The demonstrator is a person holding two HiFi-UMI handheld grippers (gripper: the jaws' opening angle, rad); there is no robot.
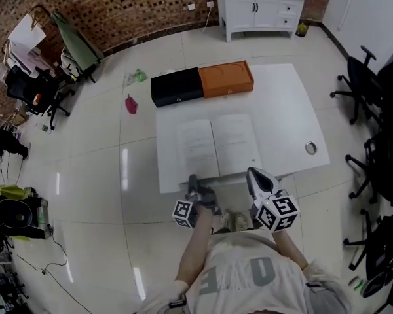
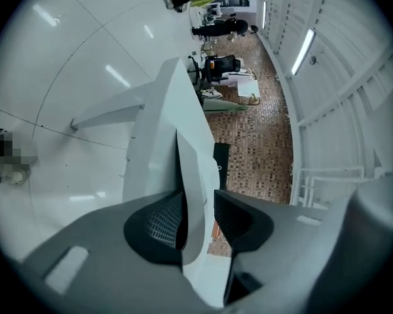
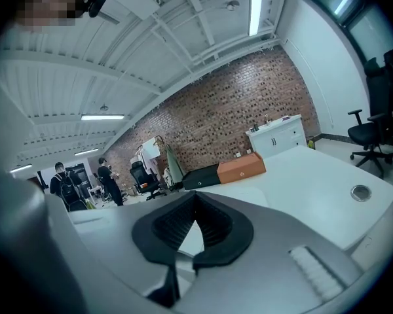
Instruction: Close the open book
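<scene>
The book (image 1: 216,146) lies fully open at the centre of the head view, both halves flat on the table (image 1: 288,103), so as far as the pictures show none of the closing is done. The left gripper (image 1: 194,179) is at the table's near edge by the book's lower left corner. Its jaws stand apart around a white edge, with a gap showing on one side, so it is not clenched. Whether that edge is the book's, the table's or both, I cannot tell. The right gripper (image 1: 254,175) hangs just below the book's lower right corner, its jaws closed on nothing. Judging from this, the whole job remains: take hold of one half and swing it over onto the other.
</scene>
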